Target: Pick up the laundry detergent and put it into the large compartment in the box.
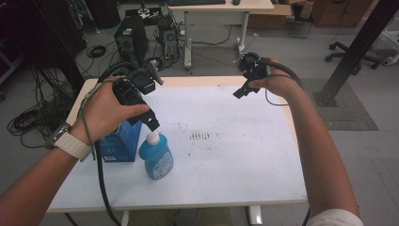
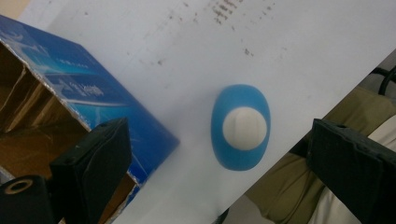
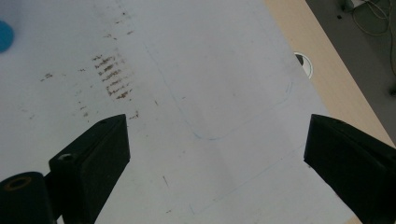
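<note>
A blue bottle (image 1: 156, 159) with a white cap (image 1: 152, 138) stands upright on the white table sheet (image 1: 226, 155). In the left gripper view the blue bottle (image 2: 240, 126) is seen from above, between the two wide-apart jaws. My left gripper (image 1: 153, 120) hovers just above the cap, open and holding nothing. An open blue cardboard box (image 1: 117, 143) stands right beside the bottle, and the blue box (image 2: 74, 100) shows its brown inside. My right gripper (image 1: 243, 89) hangs open above the table's far right part, over the bare sheet (image 3: 210, 93).
Dark smudges (image 1: 201, 136) mark the middle of the sheet. The table's wooden edge (image 3: 336, 74) has a cable hole (image 3: 304, 63). Beyond the table stand a computer tower (image 1: 131, 40), cables on the floor, a desk and a black post (image 1: 357, 47).
</note>
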Demonstrator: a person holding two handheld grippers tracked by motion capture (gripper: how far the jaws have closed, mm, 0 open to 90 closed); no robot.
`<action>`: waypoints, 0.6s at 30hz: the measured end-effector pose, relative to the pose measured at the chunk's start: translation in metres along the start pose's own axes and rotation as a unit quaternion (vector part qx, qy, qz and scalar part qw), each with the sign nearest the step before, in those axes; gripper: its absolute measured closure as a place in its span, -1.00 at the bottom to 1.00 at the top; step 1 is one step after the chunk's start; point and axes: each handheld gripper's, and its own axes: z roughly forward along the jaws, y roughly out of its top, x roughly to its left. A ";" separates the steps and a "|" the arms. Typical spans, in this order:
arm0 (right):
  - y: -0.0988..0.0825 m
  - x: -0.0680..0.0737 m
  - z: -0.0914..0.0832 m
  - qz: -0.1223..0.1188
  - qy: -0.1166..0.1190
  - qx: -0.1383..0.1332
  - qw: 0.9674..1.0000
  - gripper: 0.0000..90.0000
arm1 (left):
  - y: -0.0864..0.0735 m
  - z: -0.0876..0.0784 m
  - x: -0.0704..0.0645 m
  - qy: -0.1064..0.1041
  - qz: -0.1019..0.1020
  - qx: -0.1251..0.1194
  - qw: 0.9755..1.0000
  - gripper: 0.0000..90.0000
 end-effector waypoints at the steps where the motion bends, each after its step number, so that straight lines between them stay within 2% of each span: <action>1: 0.000 0.000 0.000 -0.001 -0.001 0.002 1.000 -0.84 | 0.000 0.001 0.000 0.000 0.006 0.009 1.000 -0.84; 5: 0.001 0.000 0.002 0.000 0.001 -0.001 1.000 -0.84 | -0.002 0.006 -0.001 -0.004 0.003 0.014 1.000 -0.84; 10: 0.002 0.000 0.003 -0.002 0.002 -0.001 1.000 -0.84 | -0.003 0.009 -0.002 0.000 -0.007 0.009 1.000 -0.84; 14: 0.002 0.000 0.003 -0.002 0.002 -0.002 1.000 -0.84 | -0.005 0.011 -0.002 -0.008 -0.011 0.011 1.000 -0.84; 18: 0.002 0.000 0.003 -0.002 0.003 -0.002 1.000 -0.84 | -0.006 0.014 -0.004 -0.010 -0.009 0.012 1.000 -0.84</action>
